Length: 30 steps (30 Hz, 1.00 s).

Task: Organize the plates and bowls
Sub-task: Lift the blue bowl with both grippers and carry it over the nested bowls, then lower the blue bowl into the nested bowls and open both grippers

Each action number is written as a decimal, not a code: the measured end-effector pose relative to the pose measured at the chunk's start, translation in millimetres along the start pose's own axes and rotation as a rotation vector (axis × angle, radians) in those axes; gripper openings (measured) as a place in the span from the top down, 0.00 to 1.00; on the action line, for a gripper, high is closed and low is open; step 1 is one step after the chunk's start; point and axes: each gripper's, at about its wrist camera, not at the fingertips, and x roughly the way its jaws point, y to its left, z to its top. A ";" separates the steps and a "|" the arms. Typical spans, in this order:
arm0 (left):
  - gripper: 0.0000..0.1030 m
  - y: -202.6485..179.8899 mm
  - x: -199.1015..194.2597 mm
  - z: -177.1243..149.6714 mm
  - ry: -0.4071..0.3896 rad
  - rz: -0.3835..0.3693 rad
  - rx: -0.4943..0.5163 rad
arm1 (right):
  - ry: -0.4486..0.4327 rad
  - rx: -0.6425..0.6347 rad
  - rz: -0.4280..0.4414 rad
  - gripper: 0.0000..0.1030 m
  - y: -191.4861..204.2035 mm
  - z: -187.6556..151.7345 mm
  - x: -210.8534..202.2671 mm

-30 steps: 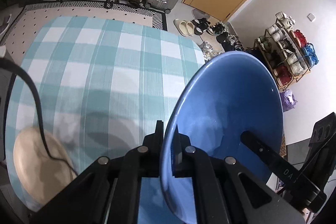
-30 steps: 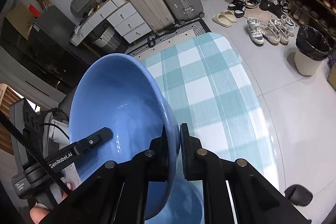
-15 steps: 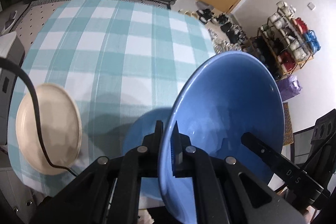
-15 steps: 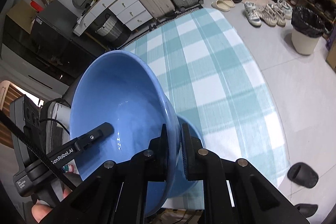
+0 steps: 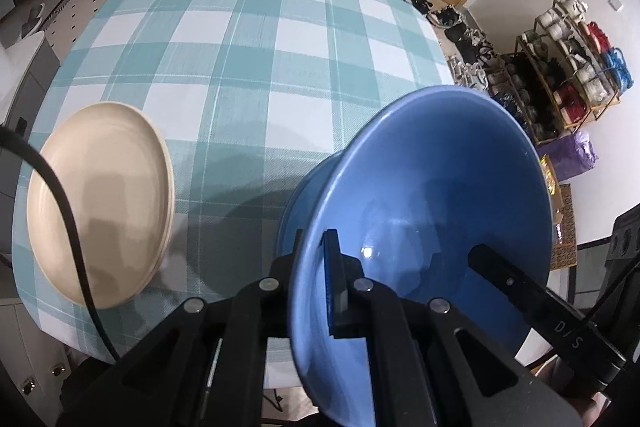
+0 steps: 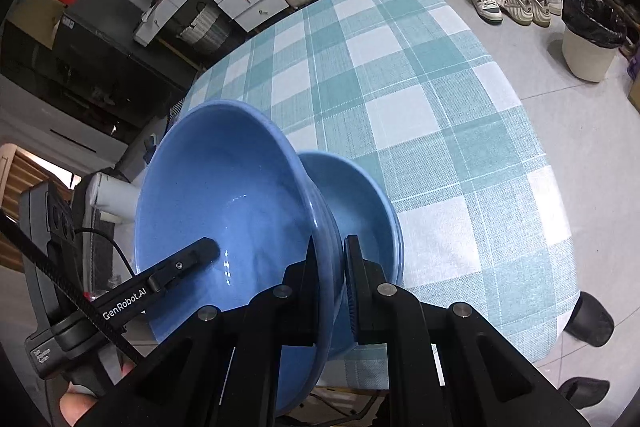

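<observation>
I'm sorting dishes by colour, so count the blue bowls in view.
2. One bowl is held by its rim in both grippers above the table; a second bowl sits on the table beneath it, partly hidden. More may be out of view.

Blue bowl (image 5: 432, 187); teal-checked tablecloth (image 5: 248, 59)

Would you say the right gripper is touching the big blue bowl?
Touching: in the right wrist view, the right gripper pinches the big blue bowl by its rim.

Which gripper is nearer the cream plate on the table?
Left. The left gripper, clamped on the held blue bowl's rim, sits beside the cream plate; the right gripper grips the opposite rim, farther away.
</observation>
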 end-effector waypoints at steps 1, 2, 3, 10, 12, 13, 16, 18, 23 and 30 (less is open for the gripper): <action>0.96 0.5 2.2 -0.7 0.007 0.004 0.005 | 0.002 -0.007 -0.006 0.90 0.7 -1.1 1.9; 0.96 1.3 4.7 -1.9 0.015 0.006 0.008 | 0.003 -0.020 -0.017 0.90 1.3 -1.9 3.9; 0.96 2.6 6.6 -2.9 0.019 0.006 0.006 | 0.003 -0.027 -0.024 0.90 1.2 -3.0 5.4; 0.96 10.7 15.3 -6.3 0.037 -0.012 -0.018 | 0.021 -0.061 -0.094 0.90 -6.5 -8.1 23.1; 0.96 8.8 15.2 -6.7 0.032 -0.010 -0.008 | 0.008 -0.066 -0.095 0.90 -9.7 -8.0 23.5; 0.96 8.2 15.4 -6.9 0.030 -0.006 -0.006 | 0.003 -0.070 -0.095 0.90 -10.2 -8.2 23.6; 0.96 9.3 16.1 -7.4 0.025 -0.010 -0.011 | -0.002 -0.077 -0.098 0.90 -10.6 -8.8 24.4; 0.96 10.5 16.5 -7.2 0.024 -0.016 -0.010 | -0.003 -0.081 -0.100 0.90 -10.8 -8.7 24.7; 0.96 13.4 15.6 -8.9 0.026 -0.030 -0.012 | 0.004 -0.091 -0.102 0.90 -8.8 -10.0 22.8; 0.96 12.7 15.0 -10.5 0.025 -0.026 -0.006 | -0.019 -0.141 -0.138 0.89 -0.8 -13.9 16.3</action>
